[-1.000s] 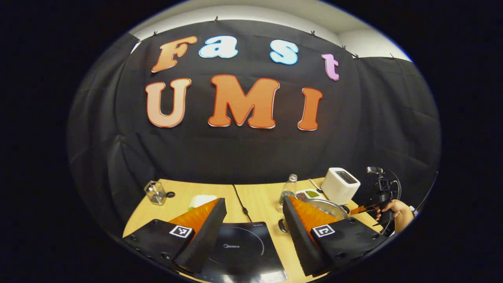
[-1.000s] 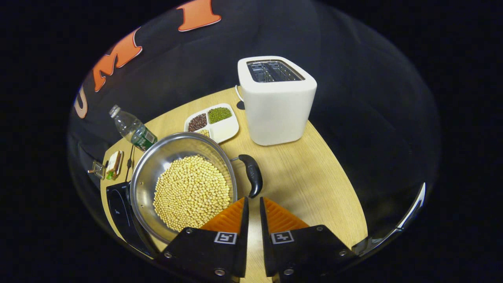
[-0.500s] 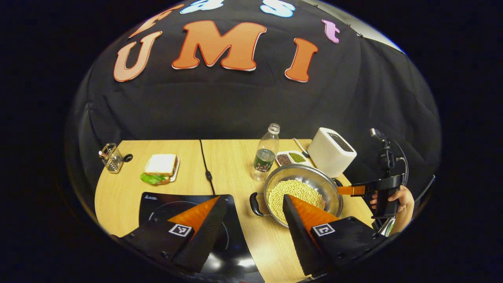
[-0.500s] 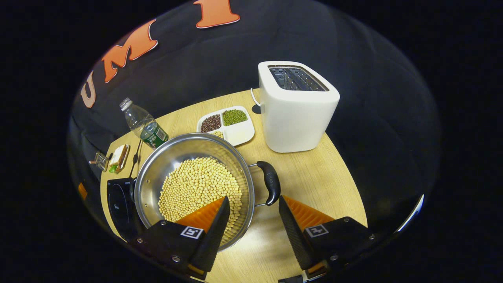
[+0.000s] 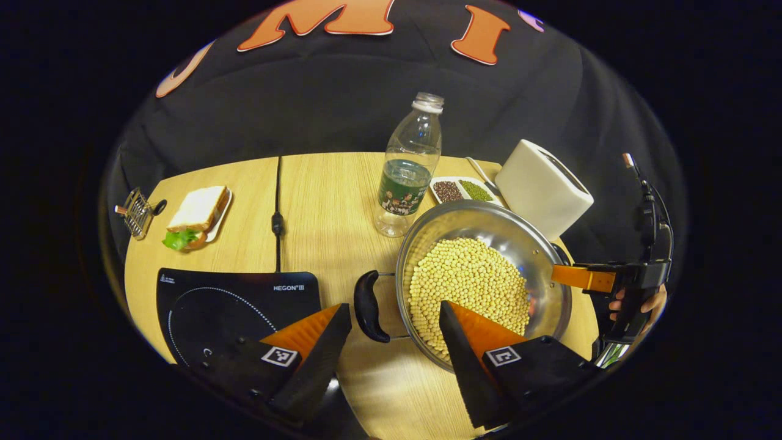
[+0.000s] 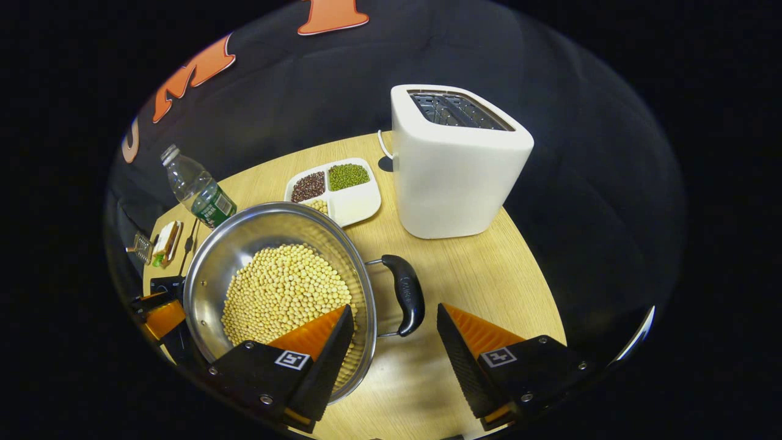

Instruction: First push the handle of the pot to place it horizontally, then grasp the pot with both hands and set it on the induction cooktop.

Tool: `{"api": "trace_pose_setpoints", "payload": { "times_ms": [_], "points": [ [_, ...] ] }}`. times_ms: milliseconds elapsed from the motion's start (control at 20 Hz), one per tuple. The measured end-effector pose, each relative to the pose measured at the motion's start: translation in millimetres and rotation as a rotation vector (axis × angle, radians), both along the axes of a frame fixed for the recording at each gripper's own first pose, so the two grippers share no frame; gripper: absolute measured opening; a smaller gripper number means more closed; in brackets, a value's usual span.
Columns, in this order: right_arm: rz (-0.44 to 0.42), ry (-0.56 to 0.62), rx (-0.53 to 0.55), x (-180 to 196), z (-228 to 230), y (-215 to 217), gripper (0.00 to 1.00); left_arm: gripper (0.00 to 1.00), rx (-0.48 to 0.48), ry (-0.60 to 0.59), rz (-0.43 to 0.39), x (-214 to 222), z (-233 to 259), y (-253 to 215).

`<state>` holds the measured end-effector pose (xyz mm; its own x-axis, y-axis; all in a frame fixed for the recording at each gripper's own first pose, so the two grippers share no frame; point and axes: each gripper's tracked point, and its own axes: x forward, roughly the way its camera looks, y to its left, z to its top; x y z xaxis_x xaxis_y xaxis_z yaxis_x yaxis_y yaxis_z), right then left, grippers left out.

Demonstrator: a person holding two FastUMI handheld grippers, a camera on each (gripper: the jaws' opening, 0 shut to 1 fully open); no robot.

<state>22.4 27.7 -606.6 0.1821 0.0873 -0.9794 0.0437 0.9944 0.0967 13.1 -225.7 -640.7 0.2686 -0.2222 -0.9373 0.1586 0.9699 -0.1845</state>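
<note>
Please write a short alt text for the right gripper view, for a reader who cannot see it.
An open gripper hovers at the black handle of a steel pot full of pale beans on a wooden table. Behind stand a white toaster, a divided dish and a bottle.

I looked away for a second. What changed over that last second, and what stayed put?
The right gripper opened from nearly closed and now straddles the pot's right handle. The left gripper tipped down from the wall and moved in, open around the left handle. Neither grips yet. Pot, cooktop, toaster and bottle stayed put.
</note>
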Motion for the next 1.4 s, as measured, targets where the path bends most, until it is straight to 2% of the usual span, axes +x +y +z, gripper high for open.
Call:
{"api": "trace_pose_setpoints", "payload": {
  "times_ms": [500, 600, 650, 750, 850, 950, 1000, 1100, 1400],
  "points": [
    [-0.007, 0.015, -0.004, 3.9, -33.2, 3.2, 0.86, 0.96, 0.128, -0.017, 0.027, 15.1, -64.7, 1.4],
    [-0.015, 0.016, 0.01, 5.2, -37.3, 5.5, 0.87, 0.91, 0.135, -0.033, 0.046, 18.6, -72.6, 1.9],
    [-0.022, 0.013, 0.015, 6.2, -38.9, 6.4, 0.86, 0.82, 0.127, -0.038, 0.055, 21.8, -73.2, -0.1],
    [-0.026, 0.012, 0.027, 6.3, -42.3, 10.0, 0.86, 0.84, 0.126, -0.044, 0.071, 20.4, -76.7, -1.2],
    [-0.026, 0.018, 0.04, 5.3, -44.8, 15.2, 0.82, 0.86, 0.125, -0.053, 0.084, 23.7, -78.0, -0.4],
    [-0.031, 0.019, 0.041, 4.5, -44.9, 15.9, 0.71, 0.85, 0.114, -0.057, 0.089, 23.7, -73.7, -0.2],
    [-0.028, 0.024, 0.043, 4.0, -44.9, 16.8, 0.73, 0.82, 0.104, -0.06, 0.089, 23.8, -76.7, -0.8],
    [-0.047, 0.029, 0.047, 2.5, -44.1, 17.5, 0.7, 0.77, 0.103, -0.076, 0.082, 24.3, -76.0, -1.4],
    [-0.059, 0.034, 0.033, 0.6, -38.7, 20.9, 0.62, 0.75, 0.113, -0.107, 0.066, 33.8, -74.4, -1.5]
  ]
}}
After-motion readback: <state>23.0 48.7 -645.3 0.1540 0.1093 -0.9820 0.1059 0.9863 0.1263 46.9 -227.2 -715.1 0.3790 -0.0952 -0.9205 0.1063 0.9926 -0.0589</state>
